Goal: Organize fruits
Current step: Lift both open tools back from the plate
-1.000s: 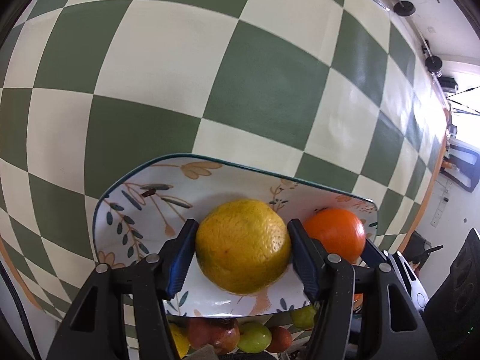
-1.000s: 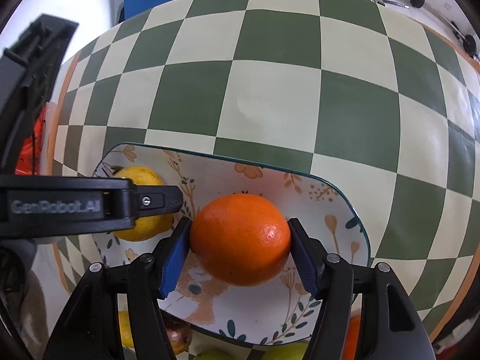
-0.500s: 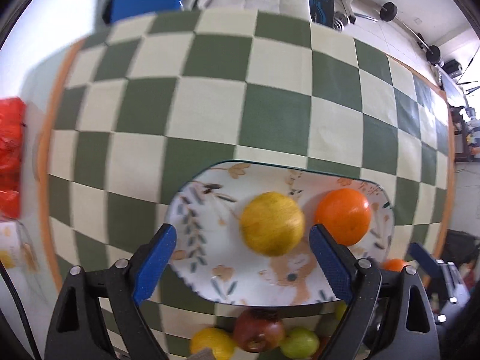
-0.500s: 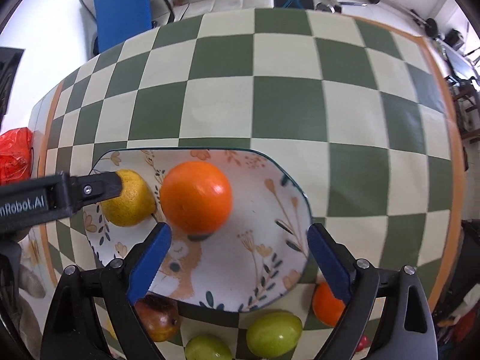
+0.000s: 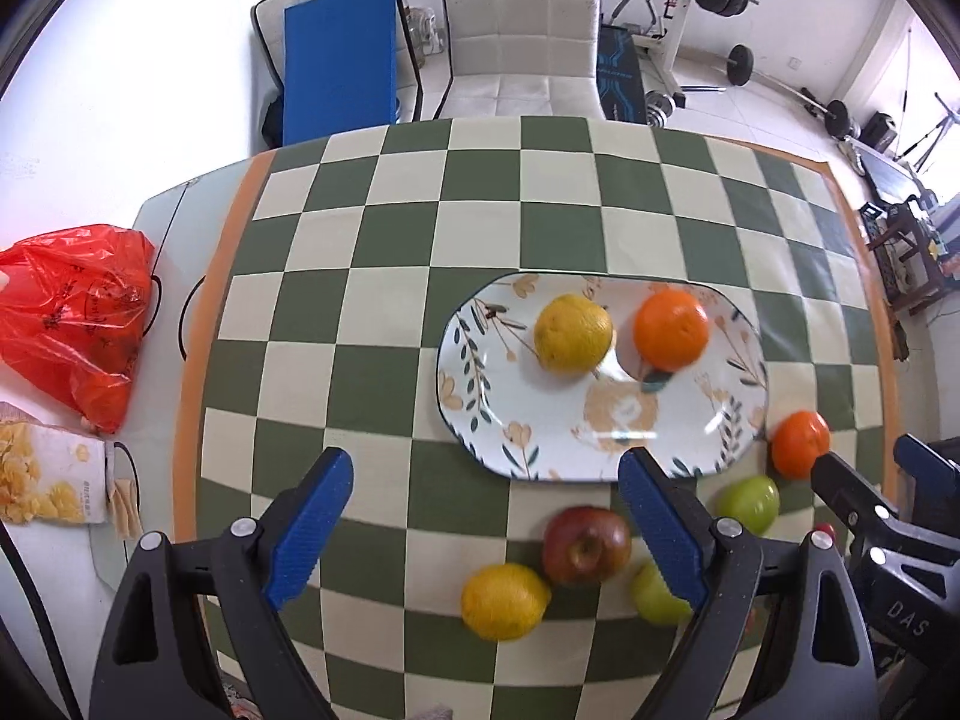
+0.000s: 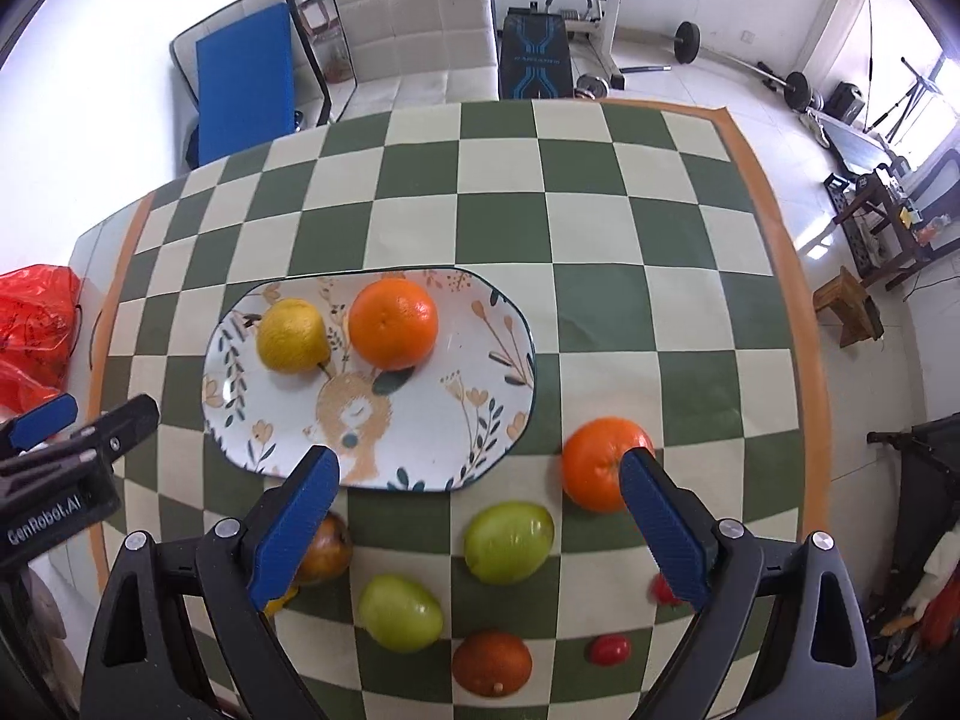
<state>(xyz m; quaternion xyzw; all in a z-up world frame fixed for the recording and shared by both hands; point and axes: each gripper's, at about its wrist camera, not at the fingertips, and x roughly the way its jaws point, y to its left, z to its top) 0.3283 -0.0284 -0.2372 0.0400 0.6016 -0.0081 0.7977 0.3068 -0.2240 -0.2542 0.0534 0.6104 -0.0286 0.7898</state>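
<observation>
A floral oval plate (image 5: 678,450) (image 6: 420,456) lies on the checkered table and holds a yellow citrus (image 5: 572,333) (image 6: 292,335) and an orange (image 5: 671,329) (image 6: 393,323) side by side. My left gripper (image 5: 486,528) is open and empty, raised above the table in front of the plate. My right gripper (image 6: 477,525) is open and empty, also raised. Loose fruit lies at the near edge: an orange (image 6: 600,462) (image 5: 800,443), green fruits (image 6: 509,541) (image 6: 401,612), a red apple (image 5: 587,545), a lemon (image 5: 504,600), a small orange (image 6: 492,663) and small red fruits (image 6: 609,648).
A red plastic bag (image 5: 72,318) and a snack box (image 5: 48,483) lie off the cloth at the left. A white chair (image 5: 522,30), a blue panel (image 5: 339,66) and gym weights stand beyond the table's far edge.
Both grippers have let go of their fruit on the plate, opened wide and pulled back and up. The yellow citrus and the orange stay on the plate.
</observation>
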